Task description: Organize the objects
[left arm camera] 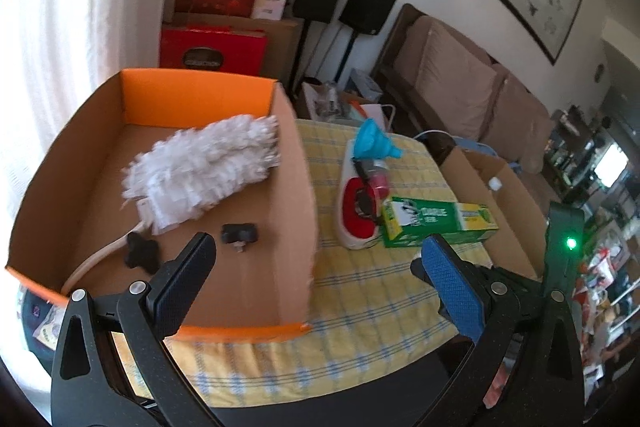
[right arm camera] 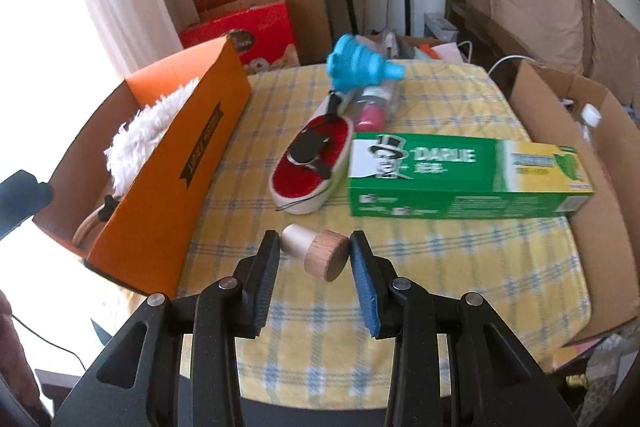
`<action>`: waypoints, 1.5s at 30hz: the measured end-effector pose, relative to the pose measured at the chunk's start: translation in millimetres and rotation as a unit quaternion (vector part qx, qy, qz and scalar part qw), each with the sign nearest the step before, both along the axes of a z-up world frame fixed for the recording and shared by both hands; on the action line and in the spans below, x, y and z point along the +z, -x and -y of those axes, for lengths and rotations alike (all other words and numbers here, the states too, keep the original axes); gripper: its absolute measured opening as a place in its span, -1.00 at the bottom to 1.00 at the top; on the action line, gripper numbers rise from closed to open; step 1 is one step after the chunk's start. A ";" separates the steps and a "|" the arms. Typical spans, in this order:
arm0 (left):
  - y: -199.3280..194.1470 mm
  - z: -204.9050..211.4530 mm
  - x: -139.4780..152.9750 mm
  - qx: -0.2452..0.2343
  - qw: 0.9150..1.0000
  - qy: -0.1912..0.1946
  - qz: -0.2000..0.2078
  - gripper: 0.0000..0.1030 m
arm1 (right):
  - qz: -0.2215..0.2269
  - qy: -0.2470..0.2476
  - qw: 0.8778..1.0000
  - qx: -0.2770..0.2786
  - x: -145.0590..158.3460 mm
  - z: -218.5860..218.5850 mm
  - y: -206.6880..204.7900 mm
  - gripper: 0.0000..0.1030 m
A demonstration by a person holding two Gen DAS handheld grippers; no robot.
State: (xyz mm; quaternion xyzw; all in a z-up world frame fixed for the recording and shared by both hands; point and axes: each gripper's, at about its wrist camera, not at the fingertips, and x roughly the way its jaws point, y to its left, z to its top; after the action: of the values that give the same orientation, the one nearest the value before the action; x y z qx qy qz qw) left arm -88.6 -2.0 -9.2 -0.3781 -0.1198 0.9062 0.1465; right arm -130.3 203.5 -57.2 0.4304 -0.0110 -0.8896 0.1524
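Surface with yellow checked cloth (right arm camera: 420,267): our right claw (right arm camera: 314,263) grips the wooden stopper (right arm camera: 316,251), left claw (left arm camera: 320,263) open; we carry it level over the orange box (right arm camera: 168,163) wall, releasing low.

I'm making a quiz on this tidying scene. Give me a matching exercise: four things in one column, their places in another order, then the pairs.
Things:
1. duster
2. stopper
3. funnel
4. toothpaste box

Places:
A. between the right gripper's fingers
B. in the orange box
C. flat on the cloth, right of the red brush
D. at the brush's far end

Pairs: 1-B, 2-A, 3-D, 4-C
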 end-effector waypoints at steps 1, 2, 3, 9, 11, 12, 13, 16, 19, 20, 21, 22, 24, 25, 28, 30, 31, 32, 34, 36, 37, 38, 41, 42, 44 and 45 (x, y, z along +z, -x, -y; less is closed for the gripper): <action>2.3 -5.1 2.4 -0.004 1.000 0.001 0.000 0.99 | -0.001 0.003 1.000 -0.002 1.9 -3.0 -1.5 -0.30; 3.9 -9.9 4.5 -0.009 1.000 0.001 -0.001 0.98 | -0.002 0.006 1.000 -0.005 4.5 -7.7 -3.7 -0.30; 5.5 -15.2 6.4 -0.013 1.000 0.002 -0.002 0.98 | -0.003 0.007 1.000 -0.006 6.3 -11.9 -4.5 -0.30; 22.0 -45.6 14.8 -0.043 0.999 0.004 -0.002 0.91 | -0.008 0.016 1.000 -0.018 14.9 -32.3 -10.4 -0.30; 32.6 -56.4 16.5 -0.051 0.999 0.005 0.006 0.90 | -0.010 0.020 0.999 -0.023 17.4 -39.7 -12.0 -0.30; 36.5 -59.9 16.7 -0.054 0.998 0.004 0.008 0.90 | -0.010 0.022 0.999 -0.025 18.2 -42.8 -12.3 -0.30; 43.0 -65.3 17.2 -0.059 0.998 0.007 0.011 0.90 | -0.011 0.024 0.999 -0.028 18.9 -45.7 -12.6 -0.30; 62.0 -79.6 15.6 -0.069 0.997 0.019 0.027 0.84 | -0.011 0.031 0.999 -0.033 19.8 -53.3 -12.4 -0.30; 80.2 -91.1 11.6 -0.078 0.995 0.022 0.049 0.62 | -0.012 0.036 0.999 -0.035 20.5 -59.8 -12.8 -0.30; 84.9 -93.8 9.4 -0.080 0.995 0.023 0.055 0.60 | -0.011 0.037 0.999 -0.036 20.8 -62.0 -13.1 -0.30; 90.8 -97.5 7.7 -0.082 0.994 0.025 0.060 0.60 | -0.011 0.038 0.999 -0.037 20.7 -63.3 -12.8 -0.30; 95.8 -100.9 5.8 -0.084 0.994 0.028 0.065 0.60 | -0.011 0.038 0.999 -0.037 20.5 -64.5 -12.3 -0.30; 105.1 -109.3 1.8 -0.085 0.993 0.039 0.073 0.47 | -0.010 0.040 0.998 -0.038 20.1 -67.4 -11.6 -0.30; 110.5 -114.1 -1.4 -0.087 0.992 0.044 0.079 0.44 | -0.009 0.040 0.998 -0.038 19.6 -68.7 -10.9 -0.30; 126.1 -125.1 -12.9 -0.091 0.989 0.055 0.101 0.24 | -0.007 0.042 0.998 -0.039 18.7 -73.5 -9.1 -0.30; 133.8 -129.9 -20.0 -0.088 0.988 0.064 0.112 0.15 | -0.007 0.044 0.998 -0.040 18.4 -77.2 -7.5 -0.30; 138.7 -132.5 -24.1 -0.084 0.987 0.070 0.119 0.15 | -0.007 0.045 0.998 -0.040 18.6 -78.7 -6.8 -0.30; 142.6 -134.3 -27.2 -0.080 0.986 0.072 0.125 0.15 | -0.007 0.045 0.998 -0.041 18.9 -80.1 -6.0 -0.30; 151.2 -137.9 -34.7 -0.074 0.985 0.074 0.139 0.14 | -0.007 0.046 0.998 -0.042 19.1 -82.5 -4.4 -0.30; 157.6 -141.8 -41.0 -0.070 0.983 0.086 0.147 0.00 | -0.007 0.049 0.998 -0.043 19.3 -85.5 -2.5 -0.30; 160.9 -144.2 -43.9 -0.069 0.982 0.093 0.150 -0.02 | -0.007 0.051 0.998 -0.044 19.4 -87.3 -1.7 -0.30; 163.9 -146.0 -46.5 -0.069 0.981 0.098 0.153 -0.05 | -0.007 0.052 0.998 -0.044 19.3 -88.7 -1.0 -0.30; 172.5 -147.6 -54.3 -0.061 0.979 0.105 0.163 -0.08 | -0.005 0.056 0.997 -0.045 17.5 -91.7 1.7 -0.30; 175.2 -147.6 -57.0 -0.057 0.979 0.104 0.167 -0.08 | -0.004 0.057 0.997 -0.045 16.6 -92.1 2.1 -0.30; 181.2 -147.6 -63.4 -0.051 0.978 0.101 0.173 -0.08 | -0.001 0.059 0.997 -0.044 14.0 -93.3 3.1 -0.30; 183.7 -148.5 -65.7 -0.049 0.978 0.102 0.176 -0.10 | 0.000 0.059 0.997 -0.044 13.1 -93.4 3.7 -0.30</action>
State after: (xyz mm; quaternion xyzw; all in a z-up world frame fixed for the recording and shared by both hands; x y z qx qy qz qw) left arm -272.3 146.5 -74.9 -0.5499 -0.0317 0.8248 0.1277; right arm -134.0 296.9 -44.1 0.4201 -0.0827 -0.8931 0.1381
